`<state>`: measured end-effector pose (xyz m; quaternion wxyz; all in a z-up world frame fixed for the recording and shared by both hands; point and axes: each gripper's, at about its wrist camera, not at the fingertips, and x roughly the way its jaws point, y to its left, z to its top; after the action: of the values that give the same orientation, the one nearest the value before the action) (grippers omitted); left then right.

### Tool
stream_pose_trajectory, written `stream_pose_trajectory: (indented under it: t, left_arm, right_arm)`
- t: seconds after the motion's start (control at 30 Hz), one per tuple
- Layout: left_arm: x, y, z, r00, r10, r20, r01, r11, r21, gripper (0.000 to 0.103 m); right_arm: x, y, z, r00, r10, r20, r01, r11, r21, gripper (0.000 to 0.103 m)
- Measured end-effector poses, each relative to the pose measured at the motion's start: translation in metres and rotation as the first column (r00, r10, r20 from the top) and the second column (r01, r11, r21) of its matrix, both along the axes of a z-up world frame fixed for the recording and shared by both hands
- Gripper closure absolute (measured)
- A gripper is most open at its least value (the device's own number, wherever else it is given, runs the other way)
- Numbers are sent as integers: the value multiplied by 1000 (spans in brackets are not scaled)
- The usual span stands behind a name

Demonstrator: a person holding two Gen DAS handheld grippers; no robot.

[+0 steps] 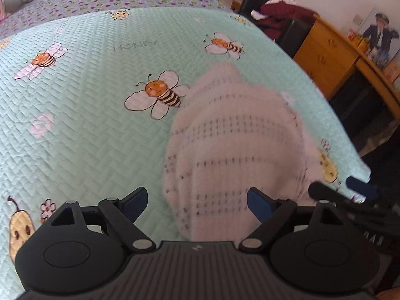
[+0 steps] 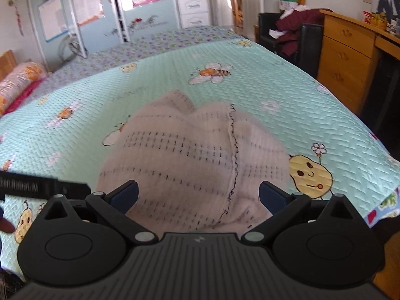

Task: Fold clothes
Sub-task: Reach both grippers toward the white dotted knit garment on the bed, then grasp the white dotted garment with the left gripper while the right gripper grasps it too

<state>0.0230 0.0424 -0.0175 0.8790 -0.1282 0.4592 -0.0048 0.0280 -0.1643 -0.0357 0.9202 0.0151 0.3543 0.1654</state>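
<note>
One garment on the bed: a white knit garment (image 2: pixel 190 160) with rows of small dark dashes, lying bunched in a rounded heap on the mint-green quilted bedspread (image 1: pixel 82 130). Heap sits near the bed's front edge, toward the side with the wooden dresser (image 2: pixel 347 60). A dark-stitched seam (image 2: pixel 233 150) runs down its right part in the right wrist view. Its far edge overlaps a wing of one printed bee (image 1: pixel 160 93); a yellow pear-shaped cartoon (image 2: pixel 310 177) lies just beside its right edge.

Left gripper (image 1: pixel 197 203): fingers spread wide, nothing between them, garment lying ahead of and below the gap. Contact with the cloth cannot be told; the fabric is blurred.

Right gripper (image 2: pixel 198 195): likewise spread wide and empty, poised over the near end of the heap. Its tips also show at the right edge of the left wrist view, just beside the garment.

Surroundings: a purple floral cover (image 2: pixel 160 42) on the far part of the bed, a pink pillow (image 2: pixel 20 80) at far left, dark red clothing (image 2: pixel 297 22) piled on a black chair (image 2: pixel 310 42) next to the dresser.
</note>
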Motion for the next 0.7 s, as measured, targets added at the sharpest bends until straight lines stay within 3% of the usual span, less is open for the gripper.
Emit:
stream_pose_trajectory:
  t: [0.1,0.23,0.5,0.6,0.67,0.7]
  left_arm:
    - [14,-5,-5,1000,-28,8,28,998,51,13]
    - [32,-11,-14,997,-81,19,78,989,129,13]
    - [62,-19,-35,990,-140,-9,140,985,105,17]
    - [72,-23,-39,988,-154,-23,155,984,88,38]
    - [76,-26,-40,985,-167,-29,169,983,74,60]
    - [76,-28,-39,984,-179,-28,180,981,74,65]
  right_arm:
    - [3,-10,-10,1000,15,4,-15,1000,14,6]
    - [15,-28,-22,1000,8,-27,-4,992,124,15]
    - [48,-40,-36,1000,-4,-8,6,983,183,16]
    - [66,-38,-45,999,21,-24,-16,979,204,24]
    - [79,-35,-54,998,40,-51,-27,972,232,52]
    - [83,-34,-57,997,42,-65,-25,971,239,55]
